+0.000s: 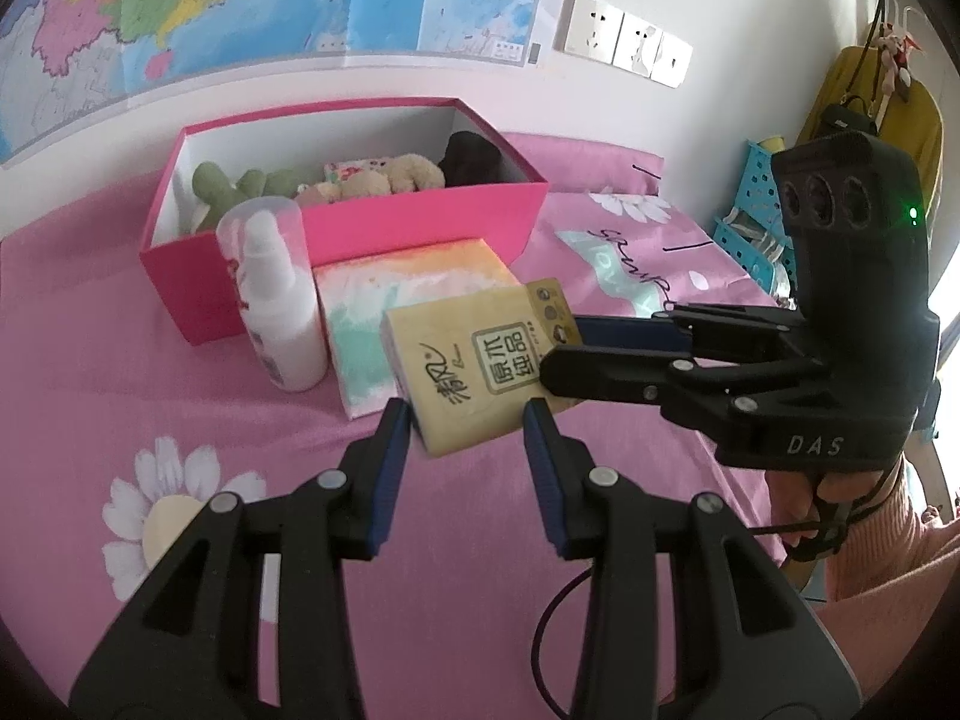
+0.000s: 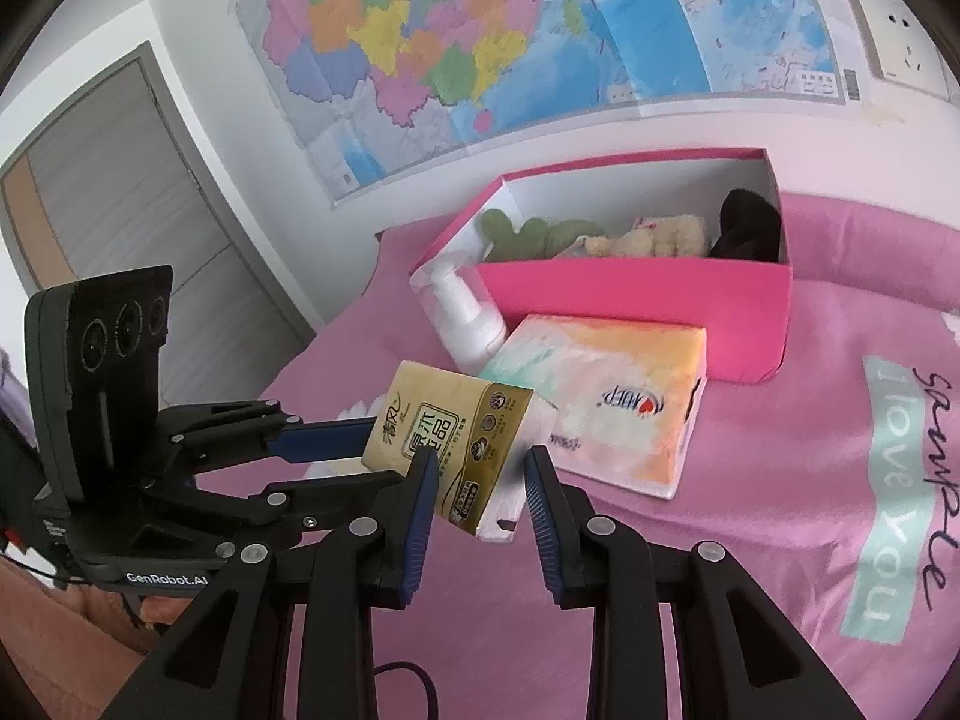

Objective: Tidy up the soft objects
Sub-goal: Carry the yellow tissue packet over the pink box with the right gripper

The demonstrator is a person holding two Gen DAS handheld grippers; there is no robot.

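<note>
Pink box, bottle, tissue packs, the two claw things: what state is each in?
Pink box: open, no lid, soft toys inside.
Spray bottle: upright, clear cap on.
Pastel tissue pack: lying flat on the bed.
Yellow tissue pack: tilted, between both sets of fingers.
Left gripper: fingers either side of that pack; grip unclear.
Right gripper: likewise; grip unclear.

We see a hot-pink box (image 1: 420,222) with a white inside, a tan-yellow tissue pack (image 1: 462,378) printed with dark characters, a pastel orange-and-mint tissue box (image 2: 606,384), a white bottle (image 1: 279,312), and a pink bedsheet (image 1: 120,408) patterned with white daisies.
</note>
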